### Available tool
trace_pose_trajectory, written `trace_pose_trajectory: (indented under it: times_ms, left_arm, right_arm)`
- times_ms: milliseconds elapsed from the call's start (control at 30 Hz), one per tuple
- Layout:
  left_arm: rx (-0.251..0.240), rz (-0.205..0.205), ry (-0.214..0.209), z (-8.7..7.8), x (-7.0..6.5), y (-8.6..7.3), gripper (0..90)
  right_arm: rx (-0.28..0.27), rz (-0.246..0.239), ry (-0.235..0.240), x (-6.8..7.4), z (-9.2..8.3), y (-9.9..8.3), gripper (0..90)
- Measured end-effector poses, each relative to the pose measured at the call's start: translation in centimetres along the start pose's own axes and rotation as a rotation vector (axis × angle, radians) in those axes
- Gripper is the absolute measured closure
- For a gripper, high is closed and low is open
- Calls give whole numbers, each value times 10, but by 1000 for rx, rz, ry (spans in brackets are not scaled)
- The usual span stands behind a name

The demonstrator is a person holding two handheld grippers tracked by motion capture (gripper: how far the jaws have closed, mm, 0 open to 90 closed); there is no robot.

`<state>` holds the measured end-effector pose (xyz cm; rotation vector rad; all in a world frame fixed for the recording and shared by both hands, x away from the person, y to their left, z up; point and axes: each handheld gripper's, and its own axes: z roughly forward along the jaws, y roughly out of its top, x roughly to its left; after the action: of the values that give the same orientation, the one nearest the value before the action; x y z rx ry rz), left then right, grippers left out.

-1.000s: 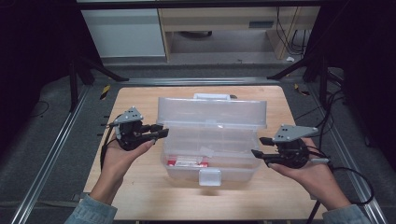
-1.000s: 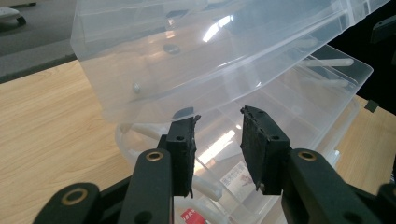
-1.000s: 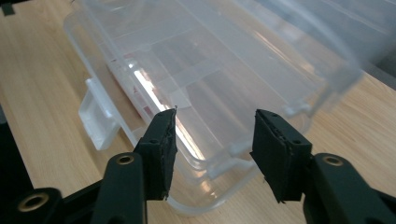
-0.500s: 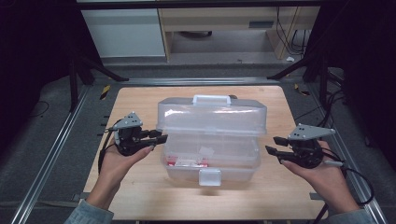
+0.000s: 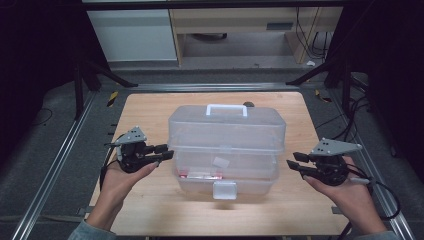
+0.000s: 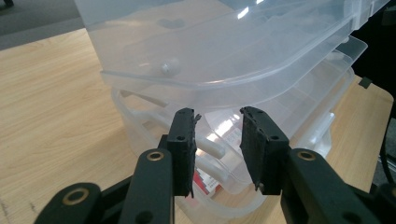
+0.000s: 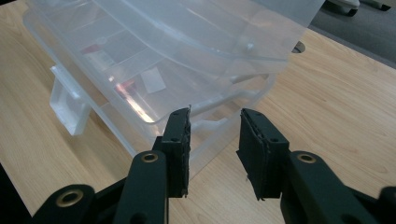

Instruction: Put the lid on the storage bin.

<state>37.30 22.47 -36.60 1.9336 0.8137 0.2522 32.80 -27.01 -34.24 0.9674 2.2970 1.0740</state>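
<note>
Closing the box: lid nearly down, front latch undone. Left gripper at its edge, right gripper just beside it, both with jaws apart and empty, the right's just narrowing. Next, I judge, press the lid and latch it.

Storage box: clear, colourless plastic, lid handle milky white, front latch frosted white. Red-and-white packet inside it at 7 o'clock. Table: pale wood, fine straight grain. Left gripper and right gripper: black bodies, grey top plates, brass-coloured pivot rings. Floor around the table: dark grey.
</note>
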Motion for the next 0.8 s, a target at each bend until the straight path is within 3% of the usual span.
trace_pose_trajectory:
  times_ms: [433,800]
  left_arm:
    - [10,24,4,0,-3,-8,652]
    - [29,1,26,-2,5,-22,638]
  right_arm:
    - [4,33,-17,-5,-3,-18,611]
    - [27,53,-23,-4,3,-30,562]
